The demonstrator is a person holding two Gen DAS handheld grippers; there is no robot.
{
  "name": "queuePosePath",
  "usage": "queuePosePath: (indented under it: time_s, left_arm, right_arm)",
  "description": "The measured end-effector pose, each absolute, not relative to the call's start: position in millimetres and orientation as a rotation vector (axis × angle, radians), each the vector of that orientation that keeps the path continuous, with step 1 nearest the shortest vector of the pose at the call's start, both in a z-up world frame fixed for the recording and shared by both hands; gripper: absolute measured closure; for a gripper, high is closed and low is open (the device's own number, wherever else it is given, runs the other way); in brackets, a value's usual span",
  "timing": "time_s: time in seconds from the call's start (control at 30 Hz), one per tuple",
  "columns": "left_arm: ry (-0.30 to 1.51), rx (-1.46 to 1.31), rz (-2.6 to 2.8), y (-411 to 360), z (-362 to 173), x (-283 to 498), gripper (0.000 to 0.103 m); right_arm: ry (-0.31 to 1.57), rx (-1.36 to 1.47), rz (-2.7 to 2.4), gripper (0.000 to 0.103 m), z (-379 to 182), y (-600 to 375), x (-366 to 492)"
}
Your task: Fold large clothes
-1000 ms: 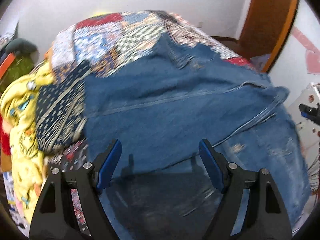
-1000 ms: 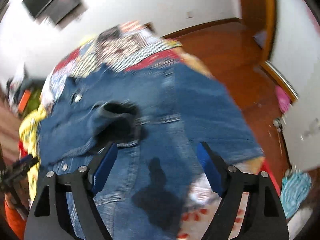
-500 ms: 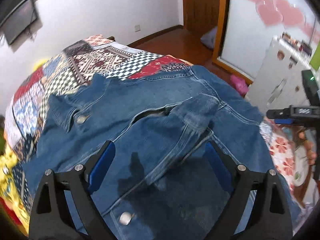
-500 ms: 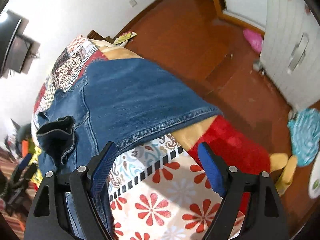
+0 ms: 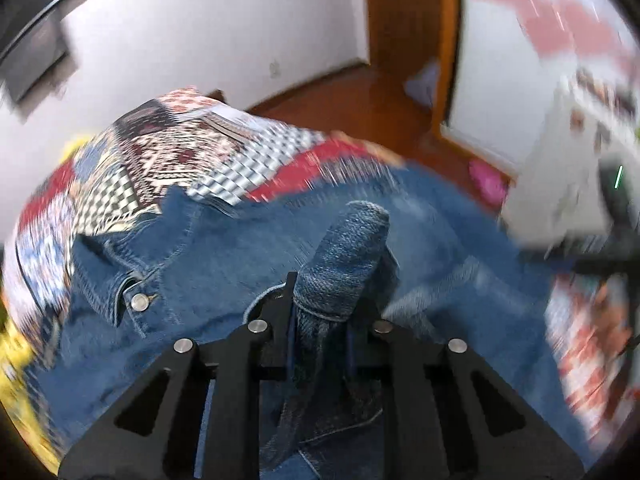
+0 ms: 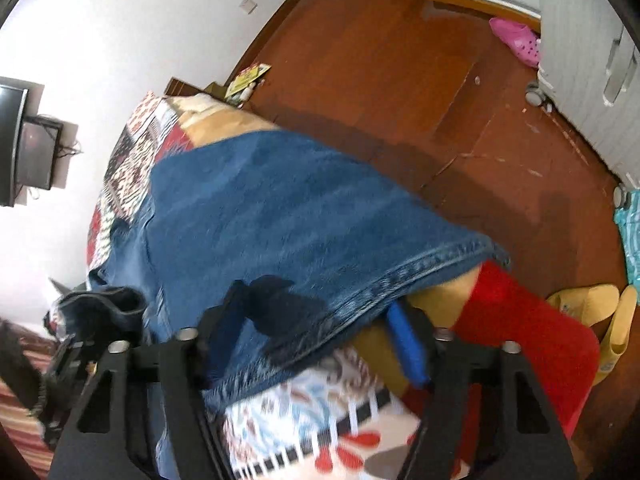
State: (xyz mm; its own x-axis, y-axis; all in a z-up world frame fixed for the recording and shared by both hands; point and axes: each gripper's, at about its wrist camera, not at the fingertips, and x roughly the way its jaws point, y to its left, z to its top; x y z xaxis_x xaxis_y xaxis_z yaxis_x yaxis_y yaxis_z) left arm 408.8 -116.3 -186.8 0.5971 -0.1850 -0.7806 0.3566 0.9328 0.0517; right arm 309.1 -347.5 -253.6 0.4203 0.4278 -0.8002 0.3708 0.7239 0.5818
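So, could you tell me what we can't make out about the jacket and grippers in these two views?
- Left wrist view: motion blur smears the quilt; the left gripper hides the denim jacket's pinched fold below its jaws.
- Right wrist view: the jacket hem covers the right gripper's left finger; whether its closing pads grip is unclear.

The left gripper's pads are hidden inside a bunched fold of the denim jacket; the quilt and the white cabinet are smeared by motion blur; the right gripper's left pad seems buried behind the jacket hem, so contact there is unclear; the television is cut off by the frame edge.
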Motion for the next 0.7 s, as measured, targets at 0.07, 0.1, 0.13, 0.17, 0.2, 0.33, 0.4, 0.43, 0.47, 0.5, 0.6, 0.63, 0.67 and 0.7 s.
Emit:
queuePosePath:
  time_s: [0.07,0.1,0.13,0.17,0.2,0.33,0.4,0.43,0.47,0.5,0.6,0.63,0.67,0.7]
  left_arm:
    - [0.827,0.053,-0.292,-95.3,-167.2,406.0,0.086]
    - [0.813,0.004,-0.286,-89.2,-162.3,404.7,0.086]
    - [0.808,-0.02,-0.286,-87.4,-159.7,403.5,0.086]
    - [0.814,-0.028,-0.298,-88.0,-159.2,402.0,0.086]
    - [0.831,-0.012,-0.313,-92.9,-161.7,400.8,0.086]
    - [0.962,0.105,-0.381,-127.3,-192.7,396.4,0.086]
    - [1.061,0.154,-0.401,-144.5,-214.0,395.5,0.081]
    - [1.099,0.172,-0.413,-150.6,-221.5,394.4,0.077]
    - [1.123,0.188,-0.428,-155.4,-226.0,391.8,0.068]
    - [1.132,0.196,-0.441,-157.9,-227.0,388.3,0.064]
    - [1.107,0.179,-0.465,-153.2,-213.6,376.1,0.053]
    - [1.095,0.155,-0.468,-146.4,-205.6,372.1,0.049]
    - [1.073,0.12,-0.463,-136.0,-195.5,367.0,0.043]
    - [1.047,0.087,-0.456,-123.9,-185.6,362.0,0.039]
  right_arm:
    - [1.156,0.803,0.025,0.066,-252.0,-348.5,311.2]
    - [1.143,0.786,0.013,0.073,-249.5,-349.1,310.9]
    - [1.135,0.774,0.007,0.076,-247.0,-349.1,310.6]
    - [1.129,0.766,0.003,0.08,-245.4,-348.7,311.2]
    - [1.119,0.753,-0.002,0.083,-241.9,-348.9,309.8]
    - [1.075,0.732,-0.008,0.089,-226.3,-349.5,304.1]
    - [1.055,0.721,-0.003,0.091,-217.9,-348.0,303.5]
    - [1.044,0.715,0.003,0.091,-212.6,-346.9,304.3]
    - [1.03,0.702,0.008,0.092,-205.5,-345.7,304.4]
    - [1.018,0.692,0.017,0.093,-200.0,-344.4,305.4]
    - [0.987,0.652,0.042,0.094,-180.6,-334.4,311.0]
    - [0.975,0.637,0.052,0.094,-173.6,-331.1,312.1]
    - [0.96,0.623,0.064,0.095,-165.5,-325.9,313.3]
    - [0.948,0.61,0.079,0.095,-159.2,-322.4,313.8]
